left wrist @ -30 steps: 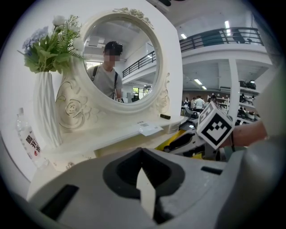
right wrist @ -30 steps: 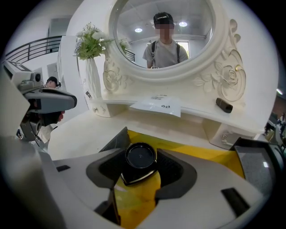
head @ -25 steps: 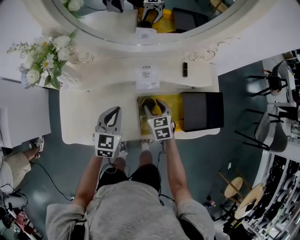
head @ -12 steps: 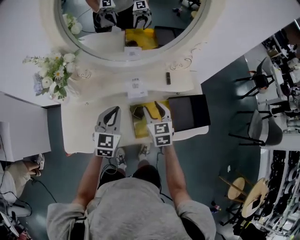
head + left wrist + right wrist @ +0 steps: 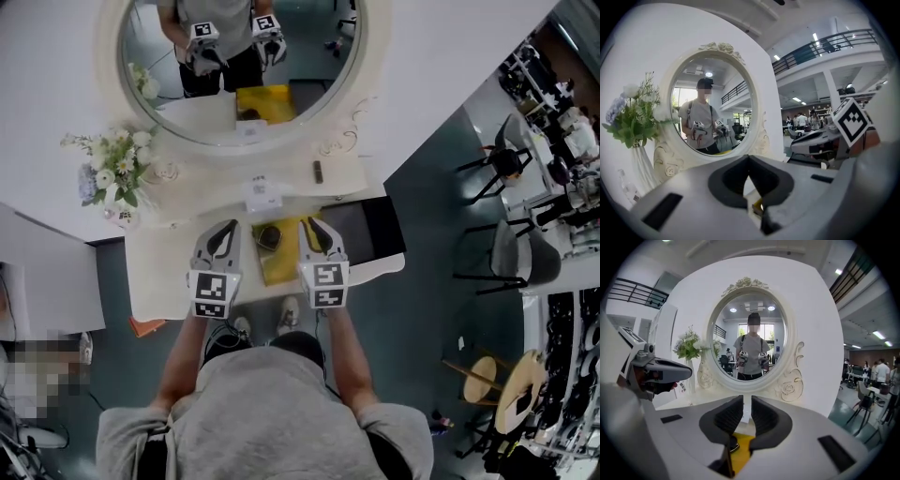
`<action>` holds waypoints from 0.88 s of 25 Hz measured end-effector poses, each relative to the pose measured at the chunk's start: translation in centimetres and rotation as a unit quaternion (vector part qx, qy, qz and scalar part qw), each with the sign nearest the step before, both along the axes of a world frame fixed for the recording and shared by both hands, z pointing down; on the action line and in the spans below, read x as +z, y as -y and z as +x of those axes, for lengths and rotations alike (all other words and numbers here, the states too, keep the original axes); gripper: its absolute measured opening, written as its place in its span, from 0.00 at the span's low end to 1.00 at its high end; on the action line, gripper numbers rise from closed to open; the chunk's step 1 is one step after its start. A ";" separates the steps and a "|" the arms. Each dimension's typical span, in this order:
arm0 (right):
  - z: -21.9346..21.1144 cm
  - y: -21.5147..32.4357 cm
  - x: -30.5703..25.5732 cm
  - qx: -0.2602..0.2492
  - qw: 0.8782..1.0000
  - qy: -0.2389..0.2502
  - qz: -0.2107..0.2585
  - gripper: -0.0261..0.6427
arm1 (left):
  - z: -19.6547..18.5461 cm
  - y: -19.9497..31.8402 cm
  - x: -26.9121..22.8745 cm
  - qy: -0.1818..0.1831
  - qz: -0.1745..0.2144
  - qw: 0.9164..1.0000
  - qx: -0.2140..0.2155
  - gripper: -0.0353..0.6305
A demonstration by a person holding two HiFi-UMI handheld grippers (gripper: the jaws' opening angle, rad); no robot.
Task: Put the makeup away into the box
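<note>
Held above a cream table and open yellow box: left tongs closed tip to tip, empty; right tongs just narrowed to a slit, nothing between.

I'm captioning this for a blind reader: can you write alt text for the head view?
Seen from above, a person holds the left gripper and the right gripper, whose empty jaws have just been closing, over a cream dressing table with a yellow box, a black rectangle beside it, flowers and a round mirror.

Bright even light, fisheye-warped edges
</note>
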State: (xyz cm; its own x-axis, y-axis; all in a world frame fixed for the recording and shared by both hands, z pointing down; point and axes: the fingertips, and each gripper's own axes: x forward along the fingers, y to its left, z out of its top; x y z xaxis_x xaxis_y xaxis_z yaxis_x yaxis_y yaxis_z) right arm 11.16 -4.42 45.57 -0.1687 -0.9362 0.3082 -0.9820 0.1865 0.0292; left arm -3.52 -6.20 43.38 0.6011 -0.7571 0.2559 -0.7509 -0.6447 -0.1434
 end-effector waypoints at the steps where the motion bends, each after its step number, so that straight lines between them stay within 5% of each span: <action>1: 0.1 -0.3 -0.1 0.003 1.000 0.001 0.001 0.13 | 0.2 -0.2 -0.1 0.000 0.000 1.000 0.001 0.05; 22: 0.1 1.3 0.4 -0.022 0.999 -0.036 0.009 0.08 | 1.2 1.1 0.9 0.003 -0.011 1.000 -0.004 0.05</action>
